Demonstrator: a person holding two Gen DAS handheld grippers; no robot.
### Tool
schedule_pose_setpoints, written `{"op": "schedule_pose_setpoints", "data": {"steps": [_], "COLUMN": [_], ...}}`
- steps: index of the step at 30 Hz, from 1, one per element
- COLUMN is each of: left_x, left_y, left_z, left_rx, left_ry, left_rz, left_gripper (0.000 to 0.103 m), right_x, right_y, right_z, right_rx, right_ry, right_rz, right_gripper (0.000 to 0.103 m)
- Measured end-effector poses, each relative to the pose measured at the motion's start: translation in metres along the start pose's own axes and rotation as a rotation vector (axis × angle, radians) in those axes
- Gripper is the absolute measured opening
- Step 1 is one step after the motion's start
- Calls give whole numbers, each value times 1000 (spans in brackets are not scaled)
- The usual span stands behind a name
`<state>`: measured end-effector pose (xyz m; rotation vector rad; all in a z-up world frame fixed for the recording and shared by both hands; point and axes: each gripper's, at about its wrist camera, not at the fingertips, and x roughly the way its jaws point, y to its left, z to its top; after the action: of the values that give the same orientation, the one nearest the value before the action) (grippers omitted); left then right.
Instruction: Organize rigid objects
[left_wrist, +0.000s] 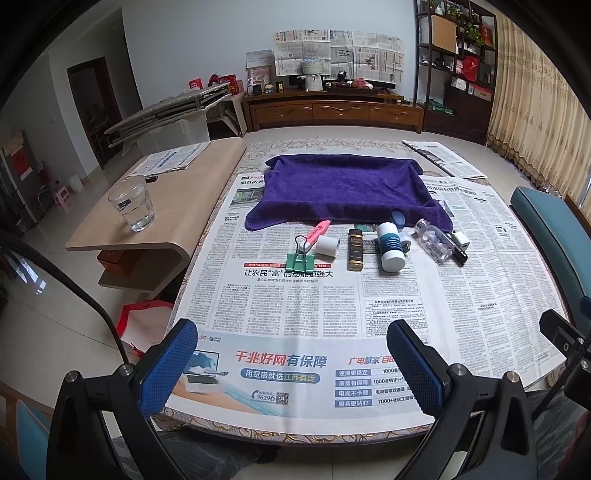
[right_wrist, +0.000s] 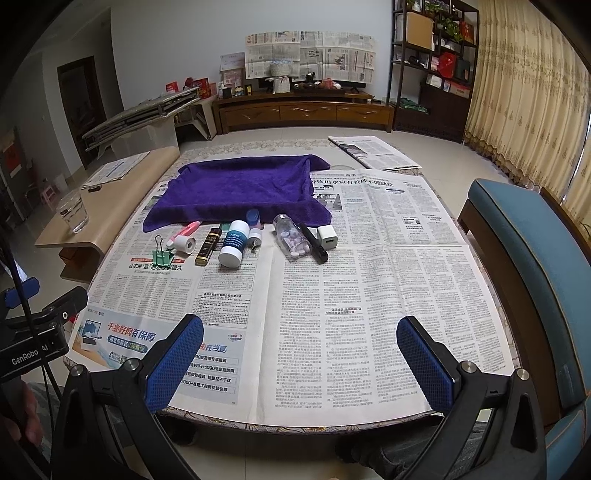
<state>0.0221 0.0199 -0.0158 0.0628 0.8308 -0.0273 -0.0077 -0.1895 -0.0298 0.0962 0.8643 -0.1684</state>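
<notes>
Both the left gripper (left_wrist: 291, 365) and right gripper (right_wrist: 301, 363) are held spread wide and empty (presumably readied), well short of the small rigid objects (right_wrist: 236, 243) rowed beside the purple towel (right_wrist: 236, 192).

Row of small rigid items lies ahead of me at 12 o'clock, along the near edge of the purple towel (left_wrist: 343, 188). From 9 to 3 o'clock in my left view: green binder clip (left_wrist: 300, 258), handles up; pink highlighter (left_wrist: 317, 230), angled; white tape roll (left_wrist: 328, 248) on its side; dark brown-gold tube (left_wrist: 355, 254); white bottle with blue label (left_wrist: 390, 247), lying down; clear bottle of pills (left_wrist: 434, 242), lying down; black pen-like stick (left_wrist: 459, 254); white charger cube (left_wrist: 461, 239). A blue cap (left_wrist: 398, 218) touches the towel's edge.
</notes>
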Motion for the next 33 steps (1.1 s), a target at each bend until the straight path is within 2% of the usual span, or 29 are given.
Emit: {"op": "schedule_pose_setpoints", "data": {"steps": [3, 8, 11, 16, 19, 24, 29, 33], "left_x": [9, 35, 59, 108, 133, 178, 205, 223], "left_y": [2, 0, -2, -5, -5, -9, -9, -10], "left_z": [4, 14, 19, 23, 27, 28, 27, 25], "left_rx": [-12, -5, 4, -7, -4, 31, 29, 58], "left_ry": [3, 31, 52, 98, 100, 149, 167, 203], "left_rz": [-24, -23, -34, -97, -91, -69, -79, -69], "left_gripper": [103, 103, 103, 103, 103, 102, 98, 83], "right_x": [6, 20, 32, 60, 80, 120, 156, 174], "right_y": [-1, -5, -9, -18, -24, -35, -47, -55], "right_z": [2, 9, 15, 24, 30, 40, 48, 54], "right_rx": [0, 3, 3, 3, -1, -18, -6, 11], "right_ry": [8, 14, 25, 47, 60, 92, 144, 161], "right_rz": [7, 16, 12, 7, 7, -14, -6, 26], "right_gripper": [103, 103, 103, 103, 103, 103, 103, 103]}}
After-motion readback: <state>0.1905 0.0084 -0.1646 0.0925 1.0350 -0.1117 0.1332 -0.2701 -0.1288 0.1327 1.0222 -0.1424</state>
